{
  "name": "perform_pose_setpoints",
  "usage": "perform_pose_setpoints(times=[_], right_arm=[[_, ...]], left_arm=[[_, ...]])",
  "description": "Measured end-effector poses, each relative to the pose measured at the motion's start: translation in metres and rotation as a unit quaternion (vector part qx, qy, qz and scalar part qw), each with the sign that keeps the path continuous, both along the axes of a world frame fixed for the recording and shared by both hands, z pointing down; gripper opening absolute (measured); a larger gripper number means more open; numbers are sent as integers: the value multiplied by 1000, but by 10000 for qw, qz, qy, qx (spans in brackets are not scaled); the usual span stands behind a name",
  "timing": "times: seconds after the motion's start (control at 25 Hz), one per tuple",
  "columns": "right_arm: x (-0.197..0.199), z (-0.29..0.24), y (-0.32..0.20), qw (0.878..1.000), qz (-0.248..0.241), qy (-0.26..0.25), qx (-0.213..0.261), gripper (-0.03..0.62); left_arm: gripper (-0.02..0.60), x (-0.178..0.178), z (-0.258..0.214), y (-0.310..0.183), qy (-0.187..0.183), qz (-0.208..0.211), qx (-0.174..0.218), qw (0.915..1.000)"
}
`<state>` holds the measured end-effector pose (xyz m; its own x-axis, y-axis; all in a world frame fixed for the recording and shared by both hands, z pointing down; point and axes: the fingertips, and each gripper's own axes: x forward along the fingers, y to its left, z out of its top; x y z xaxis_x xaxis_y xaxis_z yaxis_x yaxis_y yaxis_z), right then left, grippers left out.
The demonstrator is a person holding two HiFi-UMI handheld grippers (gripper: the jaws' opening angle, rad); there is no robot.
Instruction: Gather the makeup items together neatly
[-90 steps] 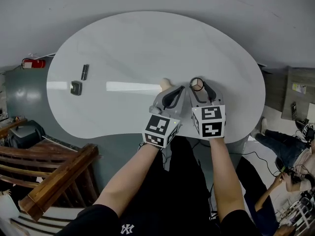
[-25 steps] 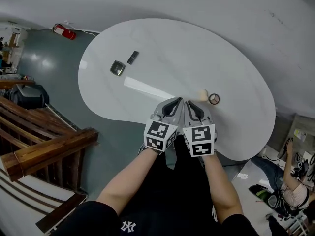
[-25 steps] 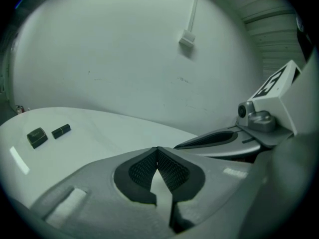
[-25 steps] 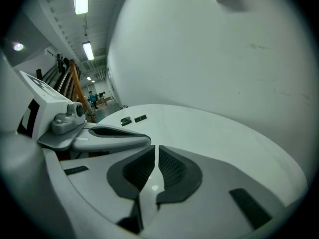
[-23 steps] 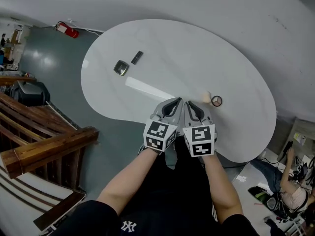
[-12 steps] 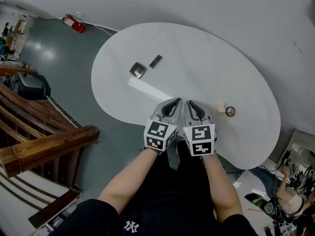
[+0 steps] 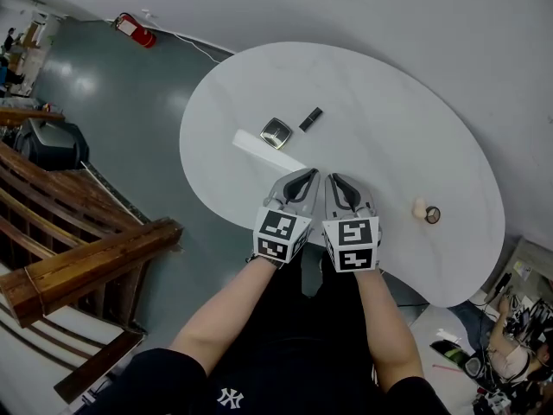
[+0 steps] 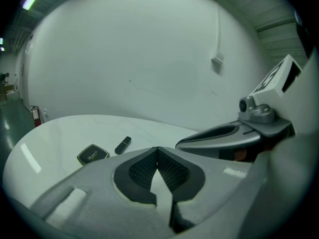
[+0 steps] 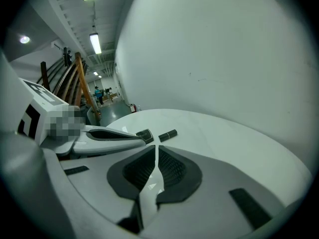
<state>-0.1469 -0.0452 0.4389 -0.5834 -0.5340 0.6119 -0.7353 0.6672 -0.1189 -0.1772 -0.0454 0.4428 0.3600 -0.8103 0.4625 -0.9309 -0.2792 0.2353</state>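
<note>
- The white, kidney-shaped desk [image 7: 380, 119] is seen from above. The makeup on it is split into two groups lying well apart, so the gathering is judged unfinished.
- The left claw [image 7: 304, 175] and the right claw [image 7: 336, 179] are held side by side over the near edge, almost touching. In each gripper view the jaws are seen pressed together with nothing between them. No grasp can be made until one is opened, and with the two so close, one could be knocked by the other as it is swung out.
- The dark square compact [image 7: 276, 133] lies flat just ahead of the claws. Being low and flat, it could be pushed along the smooth top rather than lifted if the jaws are brought in too shallow.
- The black lipstick tube [image 7: 310, 118] lies on its side just beside the compact, not touching it. It could be set rolling by a glancing touch.
- A small beige piece [image 7: 420, 208] and a dark-rimmed round piece [image 7: 433, 215] sit close together near the desk's right edge; what they are cannot be told. A careless nudge there could send them over the edge.
</note>
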Motion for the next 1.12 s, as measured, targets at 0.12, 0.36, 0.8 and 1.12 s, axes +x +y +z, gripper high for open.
perform_pose_setpoints(times=[0.12,0.36,0.8,1.12], right_arm=[[-26,6,-6,9999,-104,-23,41,31],[-70,20,-22,9995,-313,31,12,32],[-133,65,-33,9922,-1152,482,-3,180],[-145,87,-45,9897,-1238,716,-21,251]], left_arm=[[9,-30,6,-4,-31,-117,-33,9999],[9,-84,17,-15,-54,-424,-85,9991],[9,-150,42,-31,70,-799,-231,9965],[9,-167,53,-42,123,-810,-278,9962]])
